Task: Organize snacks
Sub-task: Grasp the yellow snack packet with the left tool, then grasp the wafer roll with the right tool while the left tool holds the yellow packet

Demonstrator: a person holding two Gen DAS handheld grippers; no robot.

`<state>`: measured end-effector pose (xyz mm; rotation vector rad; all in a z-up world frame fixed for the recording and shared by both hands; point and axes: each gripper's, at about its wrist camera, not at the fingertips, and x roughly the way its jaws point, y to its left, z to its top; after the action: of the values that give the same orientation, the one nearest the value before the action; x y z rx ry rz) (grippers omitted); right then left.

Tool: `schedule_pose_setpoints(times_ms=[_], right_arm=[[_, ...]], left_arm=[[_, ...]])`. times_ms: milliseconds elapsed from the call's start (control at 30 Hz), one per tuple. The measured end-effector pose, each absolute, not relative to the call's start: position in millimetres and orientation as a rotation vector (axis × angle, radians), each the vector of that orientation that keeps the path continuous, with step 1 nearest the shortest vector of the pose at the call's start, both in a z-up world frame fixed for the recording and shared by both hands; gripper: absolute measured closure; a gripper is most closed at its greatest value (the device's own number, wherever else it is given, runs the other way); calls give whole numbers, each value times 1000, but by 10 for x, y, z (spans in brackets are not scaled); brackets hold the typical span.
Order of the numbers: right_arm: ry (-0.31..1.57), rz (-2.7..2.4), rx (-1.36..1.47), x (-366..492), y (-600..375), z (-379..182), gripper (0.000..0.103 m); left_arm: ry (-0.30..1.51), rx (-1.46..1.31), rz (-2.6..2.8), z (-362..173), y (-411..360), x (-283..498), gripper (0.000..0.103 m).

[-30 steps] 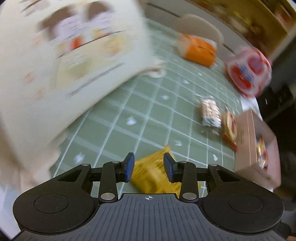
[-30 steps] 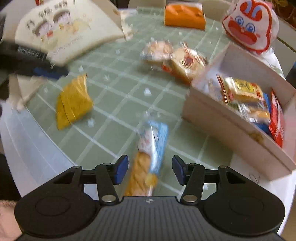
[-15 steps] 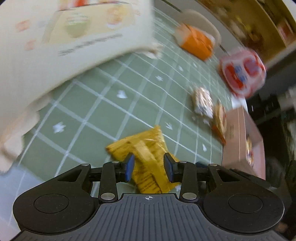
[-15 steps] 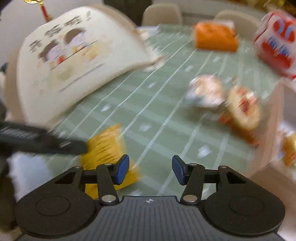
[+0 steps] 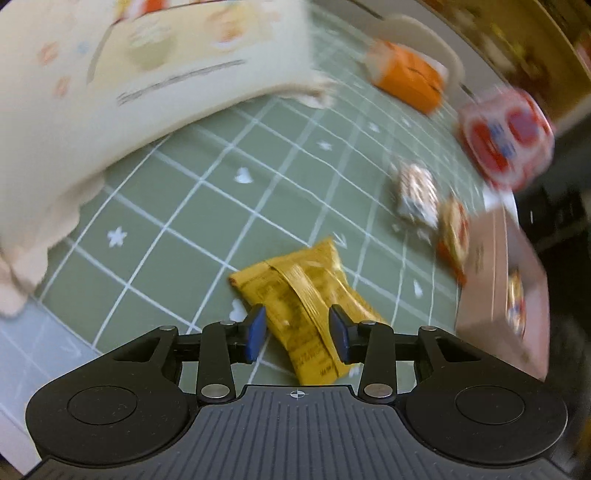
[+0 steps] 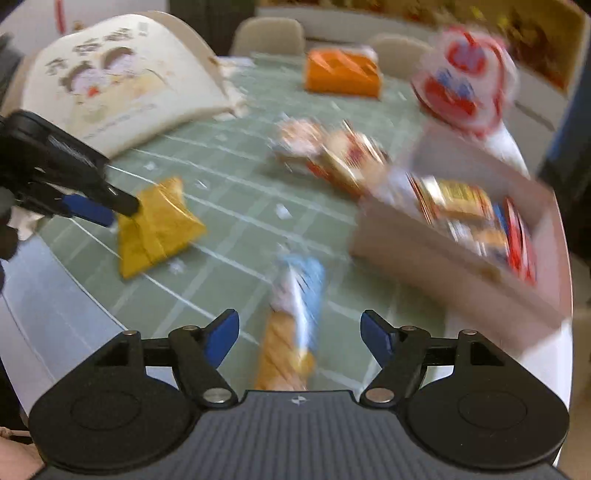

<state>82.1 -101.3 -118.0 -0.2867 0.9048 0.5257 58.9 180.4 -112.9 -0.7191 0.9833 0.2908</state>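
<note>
A yellow snack packet (image 5: 303, 306) lies flat on the green checked tablecloth (image 5: 207, 206). My left gripper (image 5: 298, 330) stands open just over it, a blue pad on each side and not pressing. The right wrist view shows that gripper (image 6: 114, 208) at the packet (image 6: 159, 229). A blue-and-orange packet (image 6: 295, 314) lies lengthwise between the fingers of my right gripper (image 6: 300, 336), whose jaws are opening wide, clear of it. At the right stands a cardboard box (image 6: 443, 258), also (image 5: 491, 295), with several wrapped snacks inside.
A big cream bag with cartoon print (image 5: 110, 74) lies at the far left. Beyond are an orange pack (image 5: 406, 81), a red-and-white cartoon bag (image 5: 506, 144) and two wrapped snacks (image 5: 417, 192) (image 5: 454, 236) near the box. Chairs (image 6: 269, 33) stand behind the table.
My left gripper came down and forward over the yellow packet, which now sits between its fingers. My right gripper swung left, then back over the blue-and-orange packet, and its jaws spread wider.
</note>
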Motion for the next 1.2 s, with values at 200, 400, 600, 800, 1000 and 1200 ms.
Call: schedule_pose_setpoints(times_ms=[200,400,600,800,1000,1200], right_arm=[[913,466,-257,729,-1222,-1224,30],[919,435,-251,613,-1341,-1250,29],[933,431,-234,608,-1359,-1281,27],[963,427,-241,645,-1336,-1370,27],[968,410,-219,667,-1422,-1395,27],[961,398,-181,683,-1512,-1409,25]], left_arm=[[989,-632,280,-1147,1702,987,59],[1030,-308,151,-1123,1128,1358,52],[1060,-118,-17,-1122,677,1251,52],[1046,70,-33,-1137,529,1069,49],[1048,-62,84,-1049,918,997,52],[1036,-370,152,-938,1281,956,54]])
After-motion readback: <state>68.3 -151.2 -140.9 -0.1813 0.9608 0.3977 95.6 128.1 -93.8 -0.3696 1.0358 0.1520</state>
